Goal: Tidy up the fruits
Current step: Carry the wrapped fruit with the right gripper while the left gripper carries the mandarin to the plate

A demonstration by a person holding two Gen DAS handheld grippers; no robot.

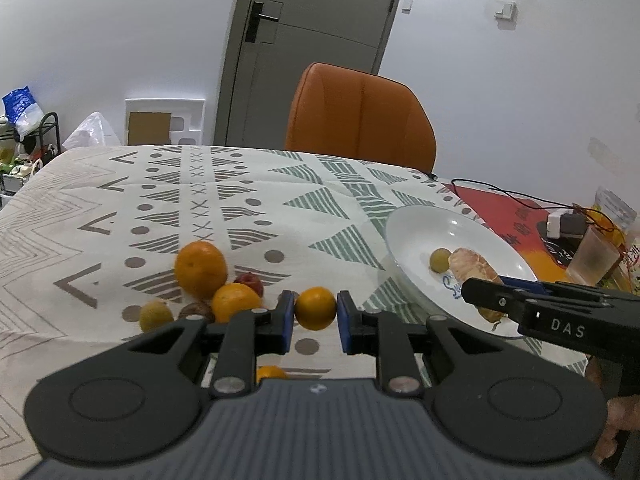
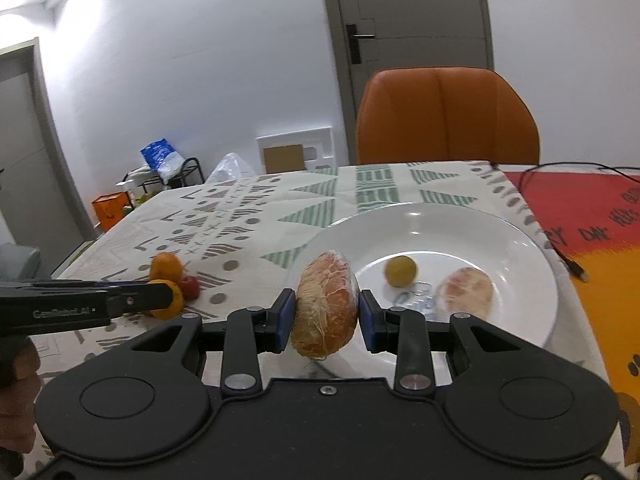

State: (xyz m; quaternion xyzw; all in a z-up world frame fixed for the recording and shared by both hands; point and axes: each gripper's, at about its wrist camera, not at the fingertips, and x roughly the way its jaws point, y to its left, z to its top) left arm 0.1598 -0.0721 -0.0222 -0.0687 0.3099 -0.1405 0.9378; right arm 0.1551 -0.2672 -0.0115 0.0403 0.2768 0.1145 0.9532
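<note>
My left gripper [image 1: 316, 309] is shut on a small orange [image 1: 315, 300], held just above the patterned tablecloth. Behind it lie a big orange [image 1: 200, 268], another orange [image 1: 235, 302], a red fruit [image 1: 250, 282] and a yellow-green fruit [image 1: 155, 315]. My right gripper [image 2: 326, 314] is shut on a film-wrapped peeled citrus piece [image 2: 326, 300], at the left rim of the white plate [image 2: 460, 232]. A small yellow fruit [image 2: 401, 271] and a second peeled piece [image 2: 465, 294] lie in that plate. The right gripper [image 1: 492, 298] shows over the plate [image 1: 420, 228] in the left wrist view.
An orange chair [image 2: 446, 116] stands behind the table's far edge. A red and orange mat [image 2: 592, 232] with a black cable [image 2: 572, 266] lies right of the plate. A plastic cup [image 1: 596, 260] and a charger [image 1: 564, 224] sit at far right. A hand holds each gripper's handle.
</note>
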